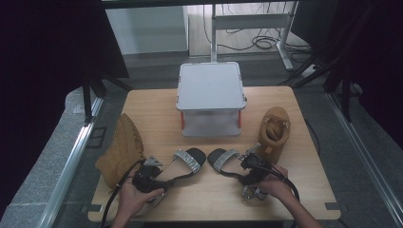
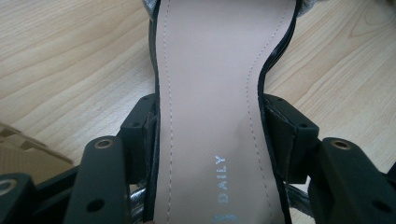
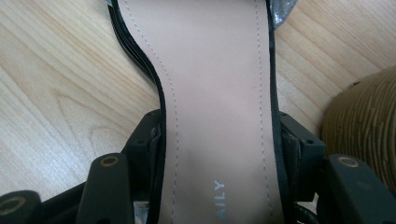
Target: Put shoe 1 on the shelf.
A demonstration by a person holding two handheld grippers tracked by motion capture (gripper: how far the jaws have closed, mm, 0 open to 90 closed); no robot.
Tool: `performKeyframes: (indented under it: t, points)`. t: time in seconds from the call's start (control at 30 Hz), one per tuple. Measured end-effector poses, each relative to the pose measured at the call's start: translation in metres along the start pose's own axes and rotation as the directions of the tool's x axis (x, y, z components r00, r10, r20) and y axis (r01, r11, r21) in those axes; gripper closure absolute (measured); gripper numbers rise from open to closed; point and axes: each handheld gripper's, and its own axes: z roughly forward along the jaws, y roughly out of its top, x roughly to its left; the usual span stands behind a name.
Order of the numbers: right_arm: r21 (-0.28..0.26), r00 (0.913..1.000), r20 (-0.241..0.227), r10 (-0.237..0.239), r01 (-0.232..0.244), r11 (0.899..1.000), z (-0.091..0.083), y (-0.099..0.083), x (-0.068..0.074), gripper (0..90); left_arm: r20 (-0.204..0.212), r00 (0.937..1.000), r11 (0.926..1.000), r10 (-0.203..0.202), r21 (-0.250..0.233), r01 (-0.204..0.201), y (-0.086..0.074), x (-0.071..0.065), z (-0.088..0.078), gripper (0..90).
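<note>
Sandals lie side by side at the desk's (image 1: 304,199) near edge in the high view — the left sandal (image 1: 187,161) and right sandal (image 1: 223,159), toes pointing at a grey stand (image 1: 210,85), tan boots flanking them.

Left gripper view: the left tongs (image 2: 210,128) clamp the left sandal's waist.

Right gripper view: the right tongs (image 3: 219,140) pinch the right sandal's insole edges — a boot (image 3: 364,121) just beside.

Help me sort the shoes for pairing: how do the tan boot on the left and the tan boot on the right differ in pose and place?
The left tan boot lies tipped on its side at the table's left edge, ridged sole showing. The right tan boot stands upright, its opening facing the camera. The left boot is beside the left gripper; the right boot sits just beyond the right gripper. Both are the same tan colour and neither is held.
</note>
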Motion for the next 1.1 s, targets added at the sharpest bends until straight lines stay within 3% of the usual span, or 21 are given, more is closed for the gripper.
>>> performKeyframes:
  t: [0.2, 0.37, 0.5, 0.67, 0.87, 1.0, 1.1]
  points:
    - [-0.046, 0.9998, 0.003, 0.022, -0.022, 0.999, -0.004, -0.001, -0.002, 42.7, -0.001, 0.9998, 0.9995, -0.021, -0.025, 0.021, -0.001, 0.003, -0.004, 42.1]
    - [-0.081, 0.9973, -0.022, 0.07, -0.071, 0.994, -0.008, -0.003, -0.003, 42.6, -0.018, 0.9991, 0.9981, -0.039, -0.048, 0.039, 0.0, 0.005, -0.007, 42.1]
    - [-0.111, 0.9916, -0.009, 0.129, -0.129, 0.985, -0.014, -0.003, -0.002, 42.6, -0.032, 0.9978, 0.9966, -0.058, -0.06, 0.056, 0.002, 0.006, -0.007, 42.1]
    - [-0.154, 0.9857, 0.026, 0.166, -0.16, 0.975, -0.023, 0.0, 0.003, 42.5, -0.079, 0.9923, 0.9924, -0.096, -0.085, 0.089, 0.008, 0.005, -0.006, 42.1]
    - [-0.189, 0.9741, 0.025, 0.225, -0.216, 0.958, -0.027, 0.004, 0.004, 42.5, -0.066, 0.988, 0.9843, -0.14, -0.118, 0.131, 0.018, 0.002, 0.001, 42.1]
    - [-0.2, 0.9627, 0.013, 0.27, -0.262, 0.944, -0.029, 0.008, 0.003, 42.5, -0.068, 0.9874, 0.9814, -0.143, -0.139, 0.132, 0.025, -0.003, 0.002, 42.1]
    - [-0.201, 0.9633, 0.017, 0.268, -0.259, 0.945, -0.03, 0.012, 0.004, 42.5, -0.068, 0.9855, 0.9777, -0.155, -0.153, 0.143, 0.03, -0.002, 0.002, 42.1]
